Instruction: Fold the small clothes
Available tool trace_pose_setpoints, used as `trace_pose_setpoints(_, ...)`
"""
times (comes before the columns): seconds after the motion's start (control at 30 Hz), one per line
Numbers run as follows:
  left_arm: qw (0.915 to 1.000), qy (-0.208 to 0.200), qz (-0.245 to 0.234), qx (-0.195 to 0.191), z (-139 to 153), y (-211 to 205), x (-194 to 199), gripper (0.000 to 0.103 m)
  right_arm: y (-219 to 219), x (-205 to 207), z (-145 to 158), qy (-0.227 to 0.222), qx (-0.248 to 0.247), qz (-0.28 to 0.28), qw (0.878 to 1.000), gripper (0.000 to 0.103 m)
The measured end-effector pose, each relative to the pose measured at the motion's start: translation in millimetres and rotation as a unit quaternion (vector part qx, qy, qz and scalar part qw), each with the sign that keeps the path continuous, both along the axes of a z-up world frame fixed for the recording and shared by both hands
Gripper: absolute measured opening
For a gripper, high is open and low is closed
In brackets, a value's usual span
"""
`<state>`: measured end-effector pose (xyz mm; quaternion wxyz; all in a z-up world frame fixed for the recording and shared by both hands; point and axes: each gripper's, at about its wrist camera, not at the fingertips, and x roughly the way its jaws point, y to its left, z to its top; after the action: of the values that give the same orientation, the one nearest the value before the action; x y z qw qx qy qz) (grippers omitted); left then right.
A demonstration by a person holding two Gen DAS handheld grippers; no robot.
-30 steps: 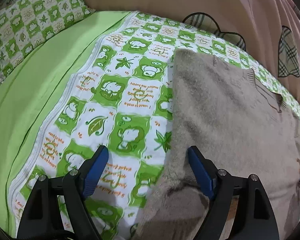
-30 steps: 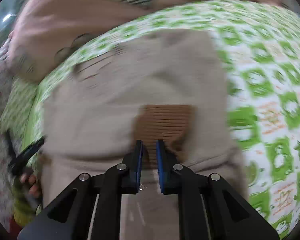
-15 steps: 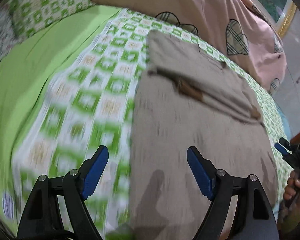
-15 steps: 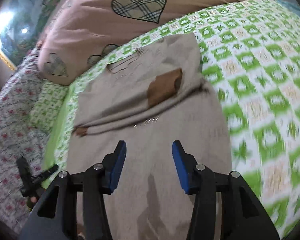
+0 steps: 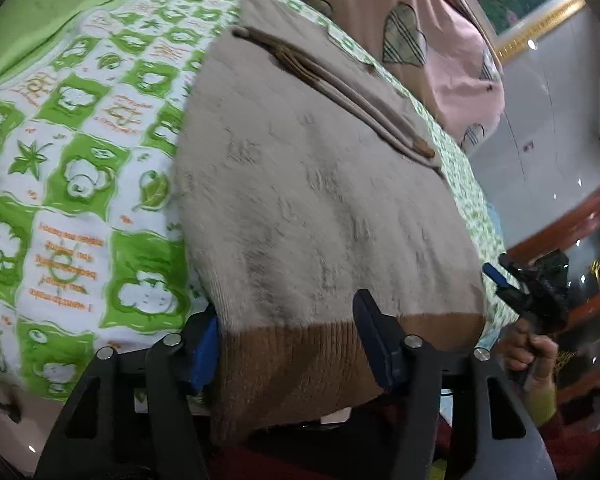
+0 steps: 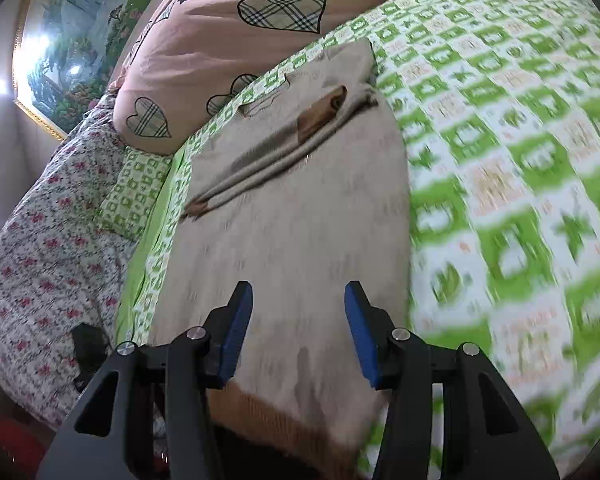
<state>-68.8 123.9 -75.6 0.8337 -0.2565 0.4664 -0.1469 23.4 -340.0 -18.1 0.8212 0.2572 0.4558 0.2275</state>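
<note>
L gripper jaws closing round sweater hem at lower frame, pads not yet pressing; R gripper jaws half-open, empty above hem—pinch both corners evenly.

bed sheet: green and white squares, 3 o'clock | pink blanket with checked hearts, 12 o'clock | flowery quilt, 9 o'clock | gold-framed picture, 10 o'clock

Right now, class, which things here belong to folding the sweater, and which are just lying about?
Job:
sweater
left gripper
right gripper

Lying about:
pink quilt
green sheet
floral blanket
painting
</note>
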Motion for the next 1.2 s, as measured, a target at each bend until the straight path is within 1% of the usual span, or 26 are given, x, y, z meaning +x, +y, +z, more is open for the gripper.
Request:
trace_pose_setpoints(0.07, 0.9998, -0.008, -0.008, 0.017, 1, -1, -3, 0.048, -7, -16, 0, 0.001, 0.0, 0.005, 1.0, 0.049)
trace_pose_setpoints(0.1, 0.9998, -0.008, -0.011, 0.014, 0, 2, -4, 0.046, -10, -24, 0, 0.001, 0.002, 0.012, 1.0, 0.049)
trace_pose_setpoints(0.17, 0.9997, -0.005, -0.017, -0.014, -4, 10, -5, 0.046, -14, -38, -4, 0.01, 0.006, 0.031, 0.999, 0.049)
trace_pose_setpoints(0.23, 0.9986, -0.006, -0.019, -0.049, -9, 20, -8, 0.046, -15, -51, -12, 0.024, -0.001, 0.05, 0.998, 0.049)
trace_pose_setpoints(0.3, 0.9979, -0.006, -0.017, -0.063, -11, 23, -9, 0.046, -12, -60, -20, 0.035, -0.007, 0.066, 0.997, 0.049)
trace_pose_setpoints(0.37, 0.9978, -0.006, -0.019, -0.063, -11, 25, -10, 0.046, -4, -66, -30, 0.041, 0.004, 0.089, 0.995, 0.049)
trace_pose_setpoints(0.47, 0.9984, -0.008, -0.03, -0.048, -9, 16, -6, 0.044, 13, -64, -36, 0.032, 0.02, 0.106, 0.994, 0.051)
trace_pose_setpoints(0.5, 0.9985, -0.009, -0.035, -0.04, -8, 14, -6, 0.04, 18, -61, -38, 0.026, 0.026, 0.107, 0.994, 0.051)
trace_pose_setpoints(0.53, 0.9988, -0.007, -0.038, -0.031, -6, 13, -3, 0.026, 21, -58, -38, 0.02, 0.035, 0.108, 0.993, 0.051)
trace_pose_setpoints(0.57, 0.9989, -0.003, -0.04, -0.024, -7, 9, 0, 0.017, 22, -57, -39, 0.018, 0.039, 0.109, 0.993, 0.048)
trace_pose_setpoints(0.6, 0.999, 0.001, -0.041, -0.02, -8, 10, 0, 0.016, 23, -55, -38, 0.018, 0.04, 0.11, 0.993, 0.034)
trace_pose_setpoints(0.63, 0.9989, 0.0, -0.042, -0.02, -8, 11, -1, 0.014, 23, -54, -38, 0.021, 0.029, 0.111, 0.993, 0.012)
trace_pose_setpoints(0.7, 0.9987, -0.001, -0.046, -0.024, -8, 14, -5, 0.014, 19, -58, -39, 0.025, 0.016, 0.115, 0.993, 0.012)
trace_pose_setpoints(0.77, 0.9981, 0.005, -0.053, -0.031, -13, 16, -8, 0.013, 12, -62, -39, 0.023, 0.017, 0.115, 0.993, 0.011)
trace_pose_setpoints(0.83, 0.9982, 0.003, -0.052, -0.029, -14, 16, -8, 0.011, 8, -63, -39, 0.023, 0.021, 0.112, 0.993, 0.011)
trace_pose_setpoints(0.87, 0.9983, 0.0, -0.052, -0.027, -12, 14, -8, 0.008, 9, -63, -38, 0.021, 0.025, 0.112, 0.993, 0.011)
trace_pose_setpoints(0.93, 0.9985, -0.018, -0.048, -0.021, -3, 16, -11, 0.006, 10, -62, -31, 0.012, 0.046, 0.115, 0.992, 0.01)
trace_pose_setpoints(0.97, 0.9984, -0.025, -0.044, -0.024, 1, 16, -12, 0.006, 12, -62, -27, 0.006, 0.055, 0.115, 0.992, 0.01)
trace_pose_setpoints(1.07, 0.9962, -0.06, -0.021, -0.06, 23, 27, -14, 0.006, 7, -56, -9, -0.016, 0.103, 0.109, 0.989, 0.01)
trace_pose_setpoints(1.2, 0.9902, -0.107, 0.005, -0.089, 50, 40, -5, 0.006, -2, -40, 20, -0.06, 0.145, 0.097, 0.983, 0.01)
